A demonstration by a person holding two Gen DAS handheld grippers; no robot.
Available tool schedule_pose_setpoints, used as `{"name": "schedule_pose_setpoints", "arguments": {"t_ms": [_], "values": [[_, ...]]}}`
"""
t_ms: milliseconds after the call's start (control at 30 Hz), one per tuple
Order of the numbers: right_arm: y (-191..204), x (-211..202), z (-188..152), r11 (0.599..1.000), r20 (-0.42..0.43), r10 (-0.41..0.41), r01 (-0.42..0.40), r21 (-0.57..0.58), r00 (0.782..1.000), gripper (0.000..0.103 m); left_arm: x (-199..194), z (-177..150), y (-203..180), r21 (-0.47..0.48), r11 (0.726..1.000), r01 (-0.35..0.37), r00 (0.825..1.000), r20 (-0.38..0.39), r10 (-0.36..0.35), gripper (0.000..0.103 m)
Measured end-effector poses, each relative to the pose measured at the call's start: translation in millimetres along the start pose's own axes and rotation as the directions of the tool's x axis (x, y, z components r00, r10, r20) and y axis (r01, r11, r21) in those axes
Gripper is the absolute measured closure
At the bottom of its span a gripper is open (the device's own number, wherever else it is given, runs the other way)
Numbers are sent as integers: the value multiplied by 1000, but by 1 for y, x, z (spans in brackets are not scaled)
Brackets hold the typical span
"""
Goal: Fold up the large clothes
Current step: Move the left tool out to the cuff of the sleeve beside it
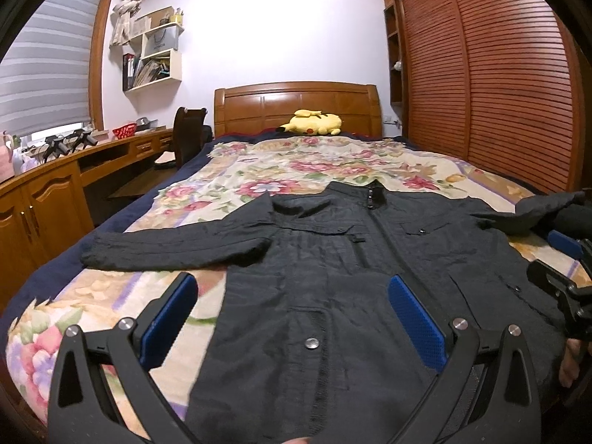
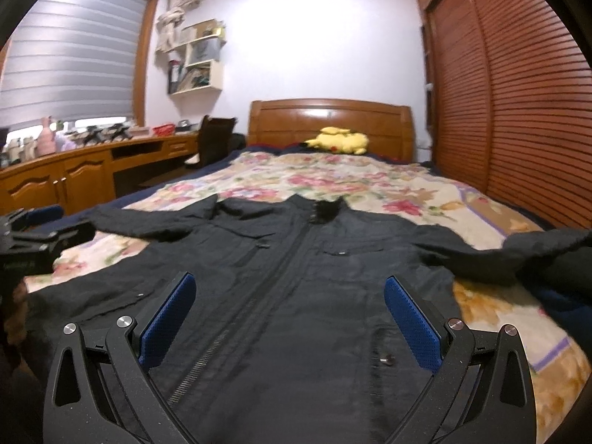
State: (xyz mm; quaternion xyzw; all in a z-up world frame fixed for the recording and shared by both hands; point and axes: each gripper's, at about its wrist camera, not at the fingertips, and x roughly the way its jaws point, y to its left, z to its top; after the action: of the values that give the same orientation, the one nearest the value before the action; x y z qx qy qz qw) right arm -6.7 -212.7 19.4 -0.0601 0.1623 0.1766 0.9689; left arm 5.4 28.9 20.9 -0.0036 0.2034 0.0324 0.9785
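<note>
On bed (image 1: 55, 270), foot-end of yellow plush (image 1: 312, 123): black jacket (image 1: 333, 259) flat, front up, sleeves spread, ready for folding. Left tool (image 1: 292, 314), right tool (image 2: 290, 314) above hem, both spread wide, gripping nothing.

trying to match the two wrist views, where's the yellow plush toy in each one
Left wrist: yellow plush toy sits just above centre, at the wooden headboard.
Right wrist: yellow plush toy sits right of centre, lower against the headboard.
Shared landmark: the black jacket's collar.
</note>
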Motion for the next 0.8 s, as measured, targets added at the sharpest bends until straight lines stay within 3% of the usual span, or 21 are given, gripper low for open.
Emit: {"name": "schedule_pose_setpoints", "arguments": {"t_ms": [567, 800], "values": [[36, 36, 38, 996, -35, 75, -77, -48, 997, 0, 10, 12, 73, -9, 998, -63, 997, -54, 63, 0], [58, 67, 58, 986, -58, 164, -165, -4, 985, 0, 20, 14, 114, -17, 994, -106, 991, -87, 104, 0]]}}
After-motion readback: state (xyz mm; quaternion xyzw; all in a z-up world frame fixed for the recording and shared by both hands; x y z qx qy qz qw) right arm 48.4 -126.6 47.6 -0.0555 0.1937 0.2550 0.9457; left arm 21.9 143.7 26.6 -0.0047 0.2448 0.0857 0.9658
